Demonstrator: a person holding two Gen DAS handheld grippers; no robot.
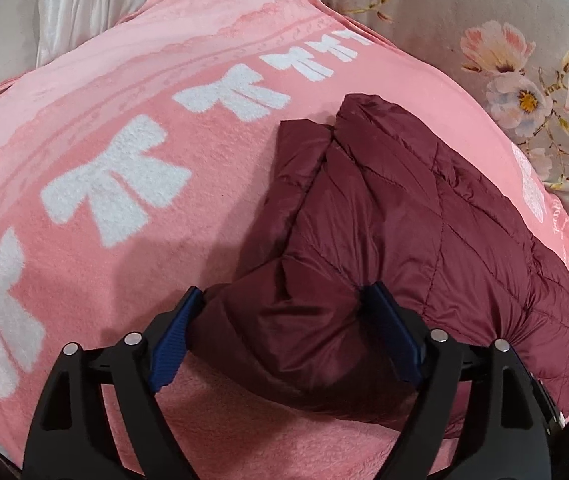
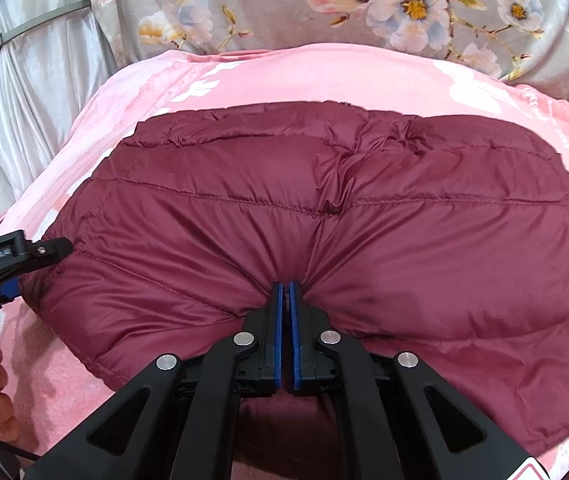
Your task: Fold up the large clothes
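A maroon quilted puffer jacket point(image 1: 396, 224) lies folded on a pink blanket with white bows point(image 1: 124, 176). My left gripper point(image 1: 284, 300) is open, its blue-padded jaws wide apart on either side of a puffy corner of the jacket. In the right wrist view the jacket point(image 2: 364, 216) fills the middle. My right gripper point(image 2: 285, 292) is shut on a pinch of the jacket's near edge, and the fabric puckers around its tips. The left gripper also shows in the right wrist view point(image 2: 24, 264) at the jacket's left edge, with the person's fingers below it.
The pink blanket point(image 2: 244, 76) covers a bed with a grey floral sheet point(image 2: 364, 4) beyond it. Silvery satin fabric point(image 2: 44, 80) hangs at the far left. The floral sheet also shows at the right in the left wrist view point(image 1: 524, 92).
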